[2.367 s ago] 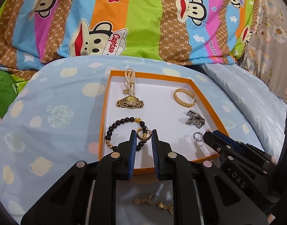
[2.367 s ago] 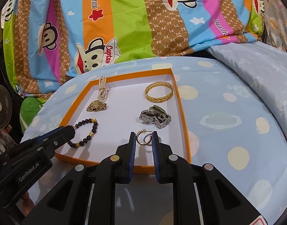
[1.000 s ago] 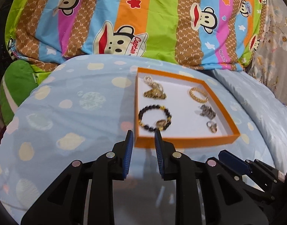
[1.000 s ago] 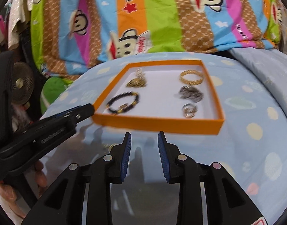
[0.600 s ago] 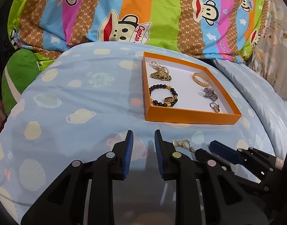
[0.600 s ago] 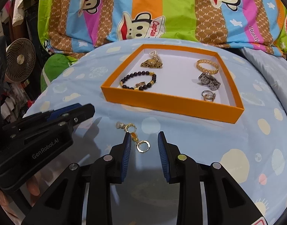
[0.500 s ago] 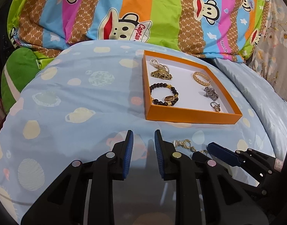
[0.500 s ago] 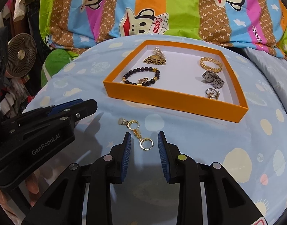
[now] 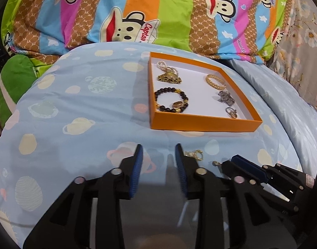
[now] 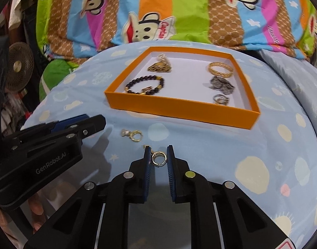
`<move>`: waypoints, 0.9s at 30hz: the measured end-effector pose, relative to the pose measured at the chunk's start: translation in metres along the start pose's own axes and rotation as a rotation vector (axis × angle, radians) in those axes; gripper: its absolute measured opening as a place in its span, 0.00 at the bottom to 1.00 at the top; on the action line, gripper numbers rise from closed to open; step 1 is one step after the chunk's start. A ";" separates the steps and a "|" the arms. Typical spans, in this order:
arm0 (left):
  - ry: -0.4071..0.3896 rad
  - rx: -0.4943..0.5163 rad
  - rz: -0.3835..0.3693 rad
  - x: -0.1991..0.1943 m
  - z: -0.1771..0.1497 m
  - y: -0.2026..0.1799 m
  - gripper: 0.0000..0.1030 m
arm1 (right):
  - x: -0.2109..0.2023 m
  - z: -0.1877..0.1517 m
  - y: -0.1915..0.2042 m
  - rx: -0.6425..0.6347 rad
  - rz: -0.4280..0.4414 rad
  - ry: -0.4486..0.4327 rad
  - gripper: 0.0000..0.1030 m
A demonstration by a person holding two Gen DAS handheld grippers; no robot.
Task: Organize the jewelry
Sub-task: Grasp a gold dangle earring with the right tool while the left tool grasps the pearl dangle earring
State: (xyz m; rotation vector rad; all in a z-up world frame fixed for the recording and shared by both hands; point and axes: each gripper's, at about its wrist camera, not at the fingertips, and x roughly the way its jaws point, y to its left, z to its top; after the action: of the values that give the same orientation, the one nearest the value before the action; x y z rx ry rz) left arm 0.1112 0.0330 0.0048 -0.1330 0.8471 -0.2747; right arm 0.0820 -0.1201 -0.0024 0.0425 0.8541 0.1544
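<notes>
An orange tray (image 10: 179, 109) (image 9: 200, 127) sits on the blue bedspread and holds a black bead bracelet (image 10: 145, 86), a gold watch (image 10: 159, 67), a gold bangle (image 10: 219, 69), a silver piece (image 10: 221, 85) and rings (image 10: 220, 99). Two gold hoop earrings lie on the spread in front of the tray. My right gripper (image 10: 158, 157) is open, its jaws on either side of the near earring (image 10: 157, 158). The other earring (image 10: 133, 135) lies to the left, also in the left wrist view (image 9: 194, 154). My left gripper (image 9: 158, 157) is open and empty above the spread.
A striped monkey-print quilt (image 9: 158, 10) is piled behind the tray. A green cushion (image 9: 11, 78) and a small fan (image 10: 18, 69) are at the left. A second blue pillow (image 9: 282, 103) lies at the right.
Both grippers pulled back from the tray toward the near spread. The right gripper then moved down over the near earring and its jaws narrowed around it. The left gripper stayed open.
</notes>
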 end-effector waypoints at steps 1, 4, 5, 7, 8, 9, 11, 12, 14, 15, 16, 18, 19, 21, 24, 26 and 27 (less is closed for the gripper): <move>-0.003 0.002 -0.009 0.000 0.000 -0.002 0.37 | -0.003 -0.002 -0.006 0.022 -0.007 -0.009 0.14; 0.014 0.039 -0.025 0.004 0.001 -0.017 0.39 | -0.010 -0.006 -0.023 0.075 -0.023 -0.024 0.14; 0.023 0.055 -0.021 0.008 0.001 -0.022 0.39 | -0.012 -0.007 -0.028 0.089 -0.024 -0.024 0.14; 0.036 0.080 -0.012 0.013 0.001 -0.031 0.39 | -0.014 -0.009 -0.036 0.113 -0.022 -0.024 0.14; 0.042 0.088 -0.008 0.015 0.001 -0.034 0.39 | -0.014 -0.009 -0.038 0.119 -0.021 -0.025 0.14; 0.049 0.090 -0.005 0.018 0.002 -0.036 0.39 | -0.015 -0.009 -0.039 0.125 -0.020 -0.026 0.14; 0.071 0.089 -0.004 0.024 0.002 -0.038 0.39 | -0.015 -0.009 -0.039 0.127 -0.018 -0.029 0.14; 0.081 0.091 0.002 0.026 0.002 -0.038 0.39 | -0.015 -0.009 -0.040 0.127 -0.018 -0.029 0.14; 0.081 0.097 0.009 0.027 0.002 -0.039 0.35 | -0.014 -0.009 -0.040 0.128 -0.014 -0.029 0.14; 0.083 0.098 0.013 0.027 0.001 -0.039 0.31 | -0.014 -0.009 -0.041 0.131 -0.011 -0.027 0.14; 0.084 0.098 0.018 0.027 0.001 -0.038 0.31 | -0.014 -0.010 -0.042 0.134 -0.010 -0.028 0.14; 0.083 0.098 0.018 0.027 0.001 -0.038 0.20 | -0.015 -0.011 -0.043 0.138 -0.009 -0.028 0.14; 0.085 0.097 0.018 0.027 0.001 -0.038 0.18 | -0.015 -0.011 -0.043 0.139 -0.008 -0.029 0.14; 0.083 0.095 0.014 0.026 0.000 -0.037 0.13 | -0.015 -0.011 -0.043 0.140 -0.009 -0.029 0.14; 0.080 0.096 0.010 0.025 0.000 -0.038 0.12 | -0.015 -0.011 -0.044 0.142 -0.010 -0.031 0.14; 0.077 0.097 0.008 0.025 0.000 -0.038 0.11 | -0.015 -0.011 -0.044 0.144 -0.010 -0.033 0.14; 0.076 0.097 0.008 0.025 0.000 -0.038 0.11 | -0.016 -0.011 -0.045 0.145 -0.010 -0.034 0.14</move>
State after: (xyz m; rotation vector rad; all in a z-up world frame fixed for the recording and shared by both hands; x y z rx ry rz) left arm 0.1199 -0.0102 -0.0046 -0.0292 0.9076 -0.3144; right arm 0.0688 -0.1668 -0.0025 0.1762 0.8307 0.0817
